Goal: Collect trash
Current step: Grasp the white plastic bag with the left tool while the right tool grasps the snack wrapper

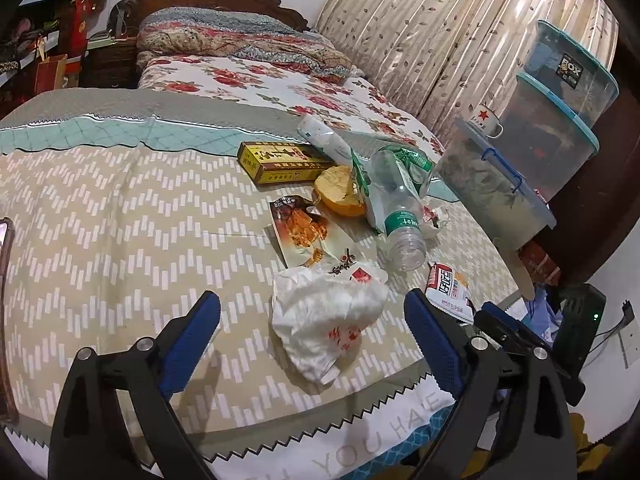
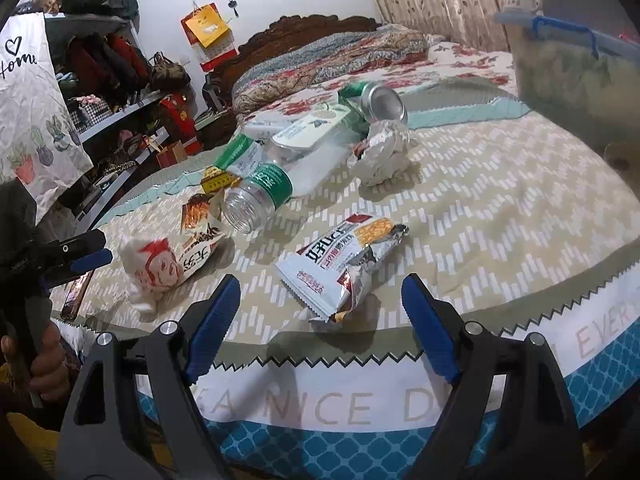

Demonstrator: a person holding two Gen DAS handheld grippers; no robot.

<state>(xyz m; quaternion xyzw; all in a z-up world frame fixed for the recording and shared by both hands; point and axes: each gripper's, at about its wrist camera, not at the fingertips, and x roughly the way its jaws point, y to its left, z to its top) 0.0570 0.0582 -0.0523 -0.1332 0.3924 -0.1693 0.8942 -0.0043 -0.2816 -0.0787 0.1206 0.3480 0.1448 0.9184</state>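
Several pieces of trash lie scattered on the chevron-patterned bedspread (image 1: pixel 100 220): a clear plastic bottle (image 1: pixel 394 216) on its side toward the far right, a crumpled white bag (image 1: pixel 326 320) nearer, and a torn snack wrapper (image 2: pixel 340 264) by the near edge. Left gripper (image 1: pixel 312 344) hangs with its blue-padded jaws spread wide on either side of the bag, touching nothing. Right gripper (image 2: pixel 320 324) is likewise wide apart and empty, just short of the wrapper.
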